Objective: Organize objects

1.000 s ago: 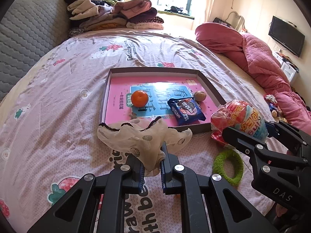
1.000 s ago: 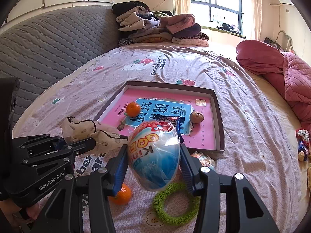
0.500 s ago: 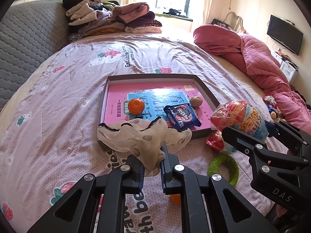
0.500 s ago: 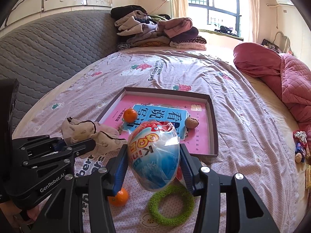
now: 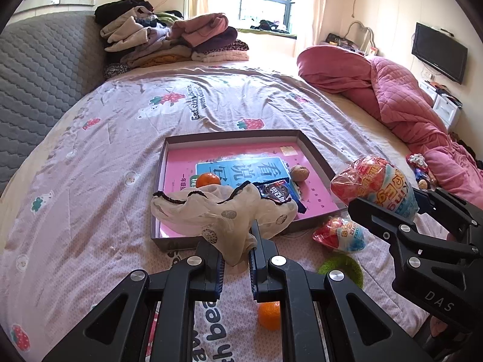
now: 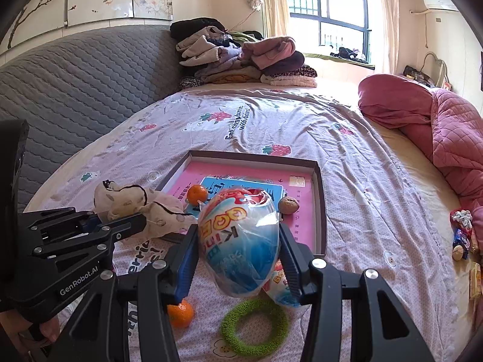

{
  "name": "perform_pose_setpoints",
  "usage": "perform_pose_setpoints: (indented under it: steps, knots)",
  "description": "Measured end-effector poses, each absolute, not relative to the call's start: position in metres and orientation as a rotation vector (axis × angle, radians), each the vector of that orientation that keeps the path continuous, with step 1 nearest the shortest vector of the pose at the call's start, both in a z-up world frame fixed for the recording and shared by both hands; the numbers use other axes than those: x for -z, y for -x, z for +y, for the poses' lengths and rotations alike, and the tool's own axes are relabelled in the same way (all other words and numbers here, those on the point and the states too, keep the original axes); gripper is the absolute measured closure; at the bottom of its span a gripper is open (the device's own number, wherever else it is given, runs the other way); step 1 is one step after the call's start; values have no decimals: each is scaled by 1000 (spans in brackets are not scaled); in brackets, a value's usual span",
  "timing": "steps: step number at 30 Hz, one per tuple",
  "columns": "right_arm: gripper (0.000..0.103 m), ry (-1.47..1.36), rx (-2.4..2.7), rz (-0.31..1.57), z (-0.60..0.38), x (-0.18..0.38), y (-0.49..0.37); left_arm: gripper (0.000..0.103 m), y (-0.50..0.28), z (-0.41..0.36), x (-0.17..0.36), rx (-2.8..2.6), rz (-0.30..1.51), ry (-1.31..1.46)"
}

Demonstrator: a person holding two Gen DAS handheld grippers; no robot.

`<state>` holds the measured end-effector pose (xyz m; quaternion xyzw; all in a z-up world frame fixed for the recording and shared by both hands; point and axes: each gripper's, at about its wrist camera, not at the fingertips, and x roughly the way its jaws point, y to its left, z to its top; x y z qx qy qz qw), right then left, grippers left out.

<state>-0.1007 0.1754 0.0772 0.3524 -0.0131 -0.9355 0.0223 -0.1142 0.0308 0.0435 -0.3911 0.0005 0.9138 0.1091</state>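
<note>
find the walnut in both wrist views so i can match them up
Left wrist: the walnut lies right of centre, inside the shallow box near its right wall.
Right wrist: the walnut shows just right of the held egg pack.
Shared landmark: the green ring.

We see a cream cloth (image 5: 223,211) with grey dots and black trim, a red, blue and white toy egg (image 6: 241,238), and a pink and blue book (image 5: 241,166) in the grey-rimmed box (image 5: 314,150). Orange tangerines (image 6: 180,313), a green ring (image 6: 253,328), and a lilac strawberry-print sheet (image 5: 120,138).
</note>
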Motion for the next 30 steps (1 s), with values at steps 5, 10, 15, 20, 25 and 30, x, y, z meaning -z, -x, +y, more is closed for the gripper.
perform_pose_setpoints:
  steps: [5, 10, 15, 20, 25, 30]
  knots:
    - [53, -1088, 2910, -42, 181, -81, 102, 90, 117, 29, -49, -2699, 0, 1140]
    - [53, -1075, 2938, -36, 185, -87, 105, 90, 121, 28, -53, -2708, 6, 1129]
    - [53, -1059, 2952, -17, 187, -96, 111, 90, 126, 28, -60, -2715, 12, 1112]
    - [53, -1045, 2963, 2, 188, -104, 119, 90, 131, 27, -68, -2723, 14, 1091]
    - [53, -1035, 2976, 4, 189, -110, 127, 90, 135, 29, -74, -2726, 26, 1080]
    - [53, -1018, 2979, 0, 187, -118, 136, 90, 141, 27, -84, -2735, 33, 1057]
